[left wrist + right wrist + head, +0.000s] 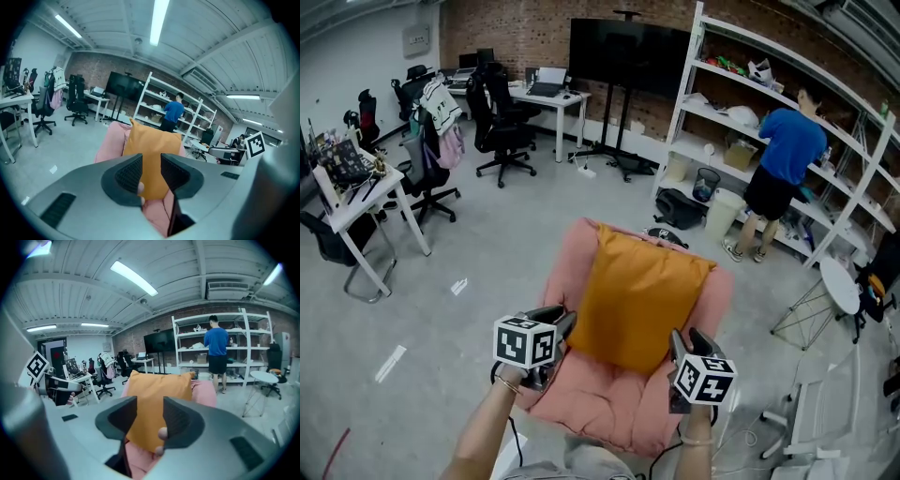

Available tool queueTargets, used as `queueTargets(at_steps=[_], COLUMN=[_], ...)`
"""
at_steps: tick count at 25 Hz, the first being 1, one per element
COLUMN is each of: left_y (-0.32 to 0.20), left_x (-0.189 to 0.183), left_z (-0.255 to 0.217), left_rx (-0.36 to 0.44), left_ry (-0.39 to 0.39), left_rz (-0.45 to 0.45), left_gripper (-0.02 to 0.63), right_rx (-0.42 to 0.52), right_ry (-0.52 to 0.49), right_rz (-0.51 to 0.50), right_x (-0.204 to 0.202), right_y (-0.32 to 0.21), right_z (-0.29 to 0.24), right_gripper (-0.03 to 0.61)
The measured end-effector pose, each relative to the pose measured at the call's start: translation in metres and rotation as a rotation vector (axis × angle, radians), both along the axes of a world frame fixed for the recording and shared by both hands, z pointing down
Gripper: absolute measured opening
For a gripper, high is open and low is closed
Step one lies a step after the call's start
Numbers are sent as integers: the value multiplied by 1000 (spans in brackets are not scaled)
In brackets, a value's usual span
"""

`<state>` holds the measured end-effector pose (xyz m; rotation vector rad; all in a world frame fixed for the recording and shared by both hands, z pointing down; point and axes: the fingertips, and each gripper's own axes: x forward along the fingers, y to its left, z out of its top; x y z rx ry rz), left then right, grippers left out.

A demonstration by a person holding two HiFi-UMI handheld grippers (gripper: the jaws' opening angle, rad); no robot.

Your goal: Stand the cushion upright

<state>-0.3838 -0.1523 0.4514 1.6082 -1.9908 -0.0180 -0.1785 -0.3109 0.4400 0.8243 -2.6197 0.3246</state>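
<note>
An orange cushion (637, 300) stands upright on a pink soft armchair (600, 408), leaning on its backrest. My left gripper (565, 325) hovers at the cushion's lower left corner and my right gripper (681, 343) at its lower right. In the left gripper view the jaws (151, 171) stand apart, and the cushion (150, 145) shows through the gap, farther off. The right gripper (150, 416) likewise has its jaws apart, with the cushion (159, 394) beyond them. Neither pair of pads presses on anything.
A person in a blue shirt (783, 159) stands at white shelving (722, 84) at the back right. A black bag (680, 208) and a bin (727, 214) lie behind the armchair. A small round table (839, 286) is on the right, desks and office chairs (502, 122) on the left.
</note>
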Motion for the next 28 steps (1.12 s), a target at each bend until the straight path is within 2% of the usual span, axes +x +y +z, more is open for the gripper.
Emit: queueTargets(at_steps=[4,11,20,28], left_y=[22,63,109,143], left_x=[17,52,98,125], left_z=[-1,-1,-8,-15], left_rx=[2,2,11,27], left_ry=[-4,-6,-6,-18], left_rz=[7,22,44,36], left_gripper=[124,124,124,113], right_rx=[-6,-20,14,21], right_ry=[-30,-46,-14,-18], right_rz=[12,6,-5,-10], right_x=[13,41,72,96], right_y=[23,68,121,158], right_z=[-5,-5,-7,-8], right_gripper=[161,158,115,115])
